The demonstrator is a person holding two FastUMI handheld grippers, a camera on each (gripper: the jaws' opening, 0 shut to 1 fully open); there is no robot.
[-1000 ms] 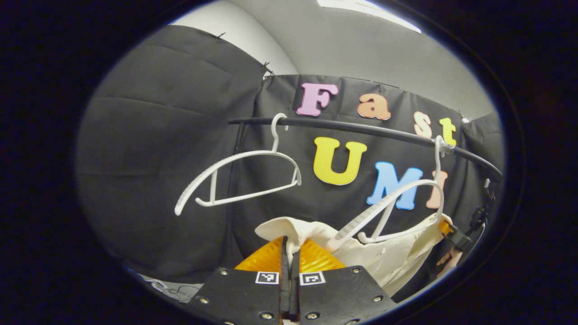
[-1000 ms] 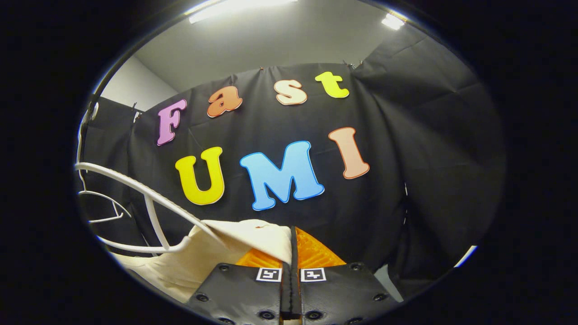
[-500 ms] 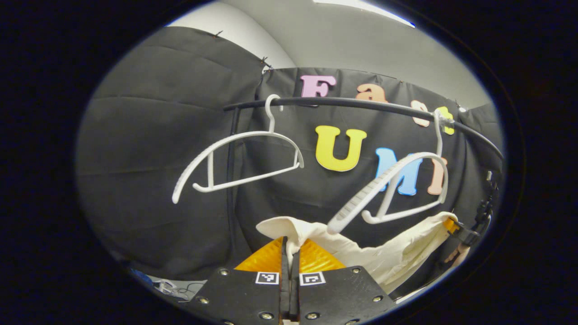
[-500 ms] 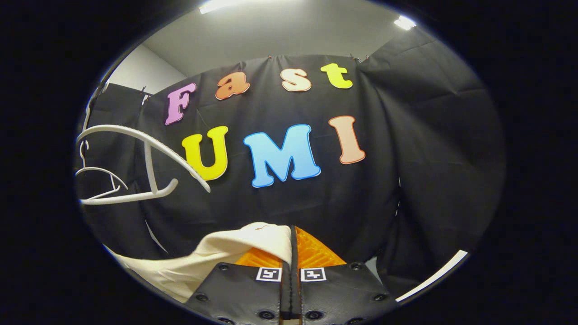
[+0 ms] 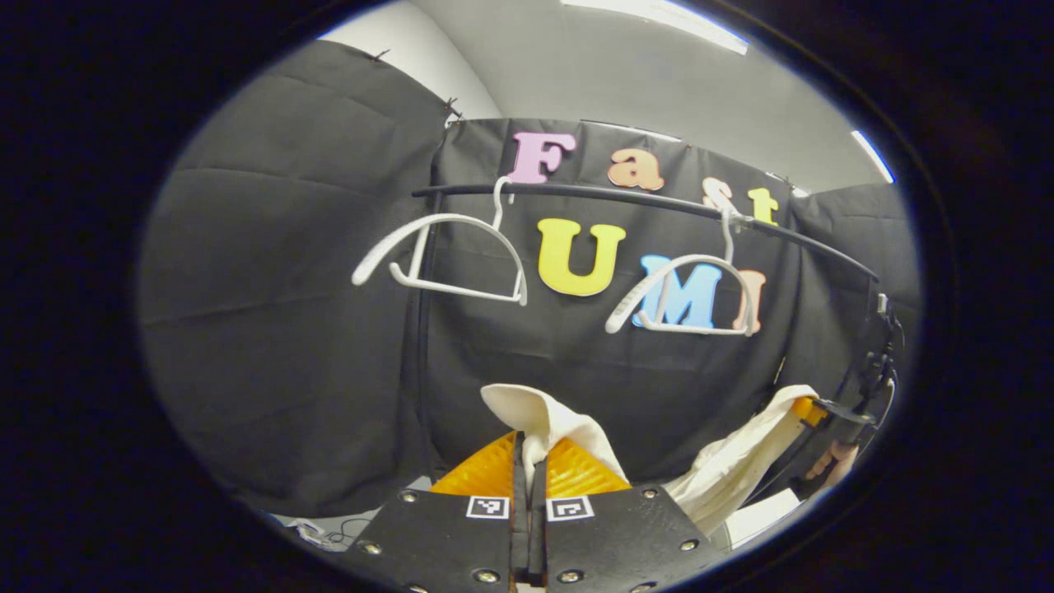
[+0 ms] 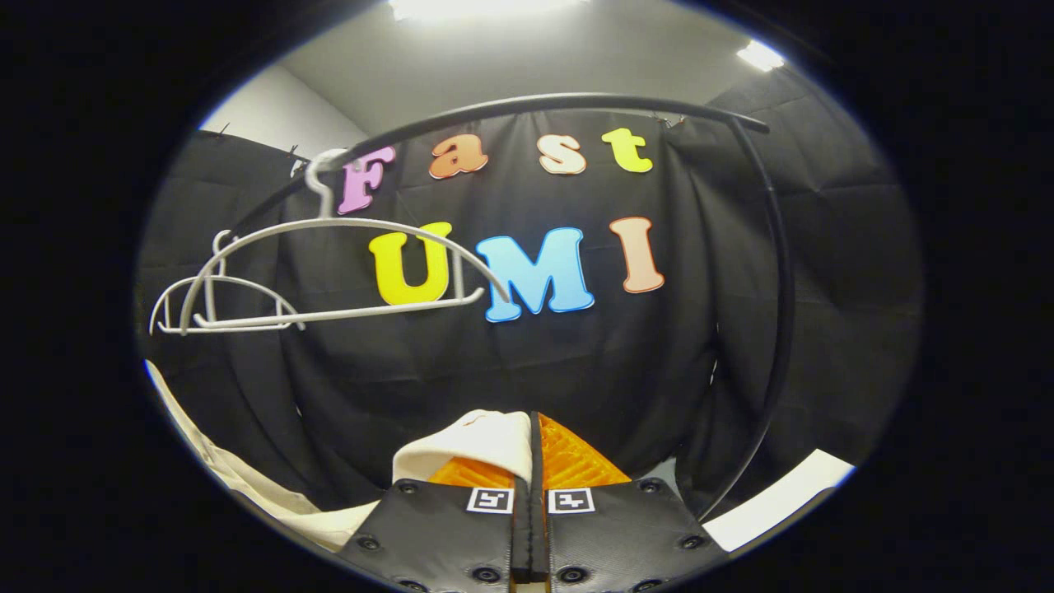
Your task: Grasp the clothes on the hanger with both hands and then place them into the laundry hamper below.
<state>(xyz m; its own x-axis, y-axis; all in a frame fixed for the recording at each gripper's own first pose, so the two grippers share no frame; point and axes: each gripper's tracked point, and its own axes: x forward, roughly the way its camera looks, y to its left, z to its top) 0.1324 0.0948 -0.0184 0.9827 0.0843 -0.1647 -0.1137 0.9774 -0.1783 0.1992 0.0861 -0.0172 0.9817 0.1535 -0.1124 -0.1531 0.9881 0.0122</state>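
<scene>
We have pulled the cream garment (image 5: pixel 725 473) clear of its hanger (image 5: pixel 683 292), now well above; left gripper (image 5: pixel 528 449) and right gripper (image 6: pixel 533 441) stay clenched on it.

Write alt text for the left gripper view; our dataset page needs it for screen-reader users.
The left gripper, jaws shut, pinches a cream garment whose far end is held by the right gripper. Above, two bare white hangers hang on a black rail.
</scene>
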